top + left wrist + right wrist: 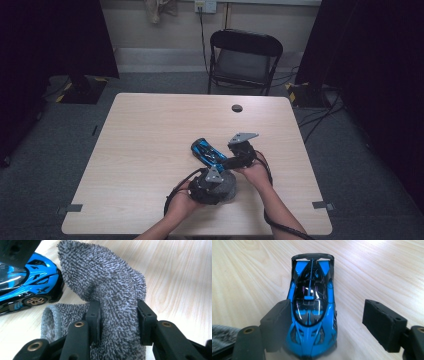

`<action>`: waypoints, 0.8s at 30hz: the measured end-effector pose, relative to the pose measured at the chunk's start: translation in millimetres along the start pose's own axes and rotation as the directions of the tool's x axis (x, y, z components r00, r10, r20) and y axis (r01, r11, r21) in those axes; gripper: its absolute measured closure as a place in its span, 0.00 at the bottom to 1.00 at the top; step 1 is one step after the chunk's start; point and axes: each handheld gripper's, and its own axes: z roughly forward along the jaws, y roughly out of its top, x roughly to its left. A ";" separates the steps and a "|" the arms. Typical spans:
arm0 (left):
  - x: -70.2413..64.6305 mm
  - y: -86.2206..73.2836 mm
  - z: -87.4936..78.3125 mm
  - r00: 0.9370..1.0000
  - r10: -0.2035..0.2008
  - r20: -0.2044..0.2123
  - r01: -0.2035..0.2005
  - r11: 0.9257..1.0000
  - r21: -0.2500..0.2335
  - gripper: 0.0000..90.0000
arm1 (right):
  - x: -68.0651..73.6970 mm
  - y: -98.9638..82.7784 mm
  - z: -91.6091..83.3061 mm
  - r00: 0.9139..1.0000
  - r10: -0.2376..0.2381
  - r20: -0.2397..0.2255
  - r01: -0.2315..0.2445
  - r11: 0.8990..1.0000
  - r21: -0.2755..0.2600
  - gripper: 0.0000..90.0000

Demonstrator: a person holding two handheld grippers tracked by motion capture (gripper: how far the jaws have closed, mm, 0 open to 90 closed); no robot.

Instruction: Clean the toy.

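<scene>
A pale wood table (150,150) stands on grey carpet, with a black folding chair (243,59) at its far side and dark curtains left and right. Take the blue toy car (206,151) as the landmark: it lies right of the table's middle, on the person's side, and everything in hand sits close around it. Just nearer the person than the car is a grey chenille cloth (105,285), and the left gripper (117,320) pinches a raised fold of it, both pads sunk into the pile (the rest of the cloth droops to the wood beside the car). The right gripper (332,327) is over the car from its right side, jaws spread wide; one pad lies against or just beside the car's flank, I cannot tell which, and the other stands well clear, so the car (312,315) rests on its own wheels. As I judge it, the work is wiping the car with the cloth, and this is the point where the car is let go and the cloth is readied. The next move probably calls for the right gripper to draw away from the car without nudging it, while the left gripper keeps its pinch and brings the cloth over the bodywork.
</scene>
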 end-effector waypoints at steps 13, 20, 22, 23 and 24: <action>-6.1 18.2 10.4 0.998 0.032 0.047 -0.031 0.999 -0.020 0.56 | -23.0 -21.4 -42.6 1.000 0.024 0.018 -0.024 0.999 -0.038 0.22; -10.6 33.1 20.0 0.997 0.062 0.053 -0.061 0.998 -0.018 0.50 | -34.2 -28.0 -58.5 0.998 0.039 0.043 -0.037 0.999 -0.040 0.22; -11.4 39.3 22.8 0.996 0.072 0.052 -0.071 0.997 -0.021 0.48 | -37.0 -30.0 -63.2 0.998 0.040 0.050 -0.038 0.999 -0.039 0.22; -11.4 39.3 22.8 0.996 0.072 0.052 -0.071 0.997 -0.021 0.47 | -37.8 -30.5 -64.7 0.998 0.040 0.051 -0.038 0.999 -0.039 0.22; -11.7 41.0 22.9 0.996 0.076 0.052 -0.075 0.997 -0.024 0.47 | -37.8 -30.5 -64.7 0.998 0.040 0.051 -0.038 0.999 -0.039 0.22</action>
